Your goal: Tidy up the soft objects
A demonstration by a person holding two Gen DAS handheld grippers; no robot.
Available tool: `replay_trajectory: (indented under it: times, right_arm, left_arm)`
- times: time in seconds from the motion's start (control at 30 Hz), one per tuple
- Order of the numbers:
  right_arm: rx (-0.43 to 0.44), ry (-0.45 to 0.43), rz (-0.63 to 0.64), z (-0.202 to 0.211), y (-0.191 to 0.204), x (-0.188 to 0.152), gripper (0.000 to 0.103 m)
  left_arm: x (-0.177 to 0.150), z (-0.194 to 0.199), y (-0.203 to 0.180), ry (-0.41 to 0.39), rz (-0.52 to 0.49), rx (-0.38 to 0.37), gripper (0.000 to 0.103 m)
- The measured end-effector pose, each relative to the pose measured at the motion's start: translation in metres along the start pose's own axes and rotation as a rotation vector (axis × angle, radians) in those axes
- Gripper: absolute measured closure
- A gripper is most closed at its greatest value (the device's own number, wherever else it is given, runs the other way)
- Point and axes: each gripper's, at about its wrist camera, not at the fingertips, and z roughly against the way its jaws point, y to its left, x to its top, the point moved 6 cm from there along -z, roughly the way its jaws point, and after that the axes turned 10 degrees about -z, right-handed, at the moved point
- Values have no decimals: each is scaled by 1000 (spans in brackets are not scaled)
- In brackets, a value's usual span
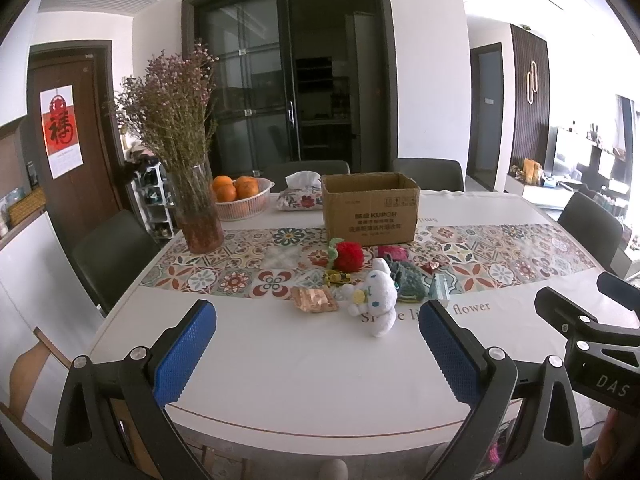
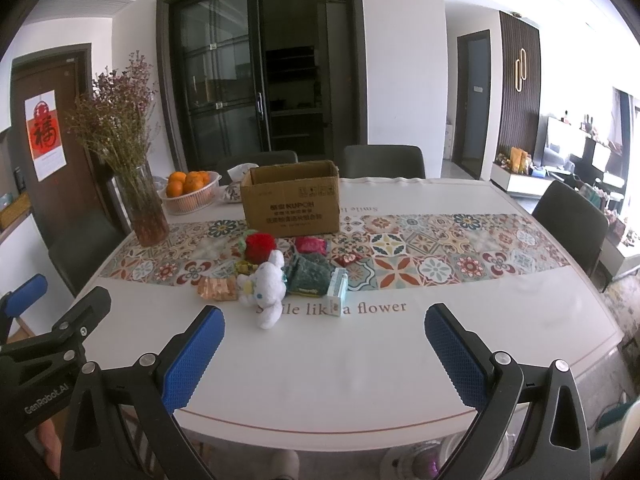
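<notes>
A white plush toy (image 1: pixel 374 295) (image 2: pixel 266 283) lies on the table in a small pile. Behind it are a red pompom (image 1: pixel 349 255) (image 2: pixel 260 247), a dark green knitted piece (image 1: pixel 408 280) (image 2: pixel 310 274), a pink soft item (image 1: pixel 392 252) (image 2: pixel 310 245), a copper foil packet (image 1: pixel 314 300) (image 2: pixel 216 289) and a small light box (image 2: pixel 337 291). An open cardboard box (image 1: pixel 370 208) (image 2: pixel 291 204) stands behind the pile. My left gripper (image 1: pixel 318 344) and right gripper (image 2: pixel 324 348) are both open and empty, above the table's near edge, short of the pile.
A glass vase of dried flowers (image 1: pixel 192 200) (image 2: pixel 140 200) and a basket of oranges (image 1: pixel 240 196) (image 2: pixel 188 192) stand at the back left. A floral tissue pouch (image 1: pixel 302 196) lies beside the box. Dark chairs (image 1: pixel 112 252) (image 2: pixel 568 220) ring the white table (image 1: pixel 280 360) (image 2: pixel 480 312).
</notes>
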Motion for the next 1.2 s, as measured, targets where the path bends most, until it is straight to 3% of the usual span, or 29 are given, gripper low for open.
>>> replay_trajectory:
  times: [0.7,1.07,1.2]
  right_arm:
    - [-10,12,-9,-5,-9,2,1]
    - [-37,54,-35,-34,-6,7,1]
    - [-54,88,-66,-55,-9,11,1]
  left_arm:
    - [3,-9,-5,9,-12,-18,0]
    - [11,-58,-5,75,-35,-83,0]
    - [17,-86,-9,98,-49,-137,0]
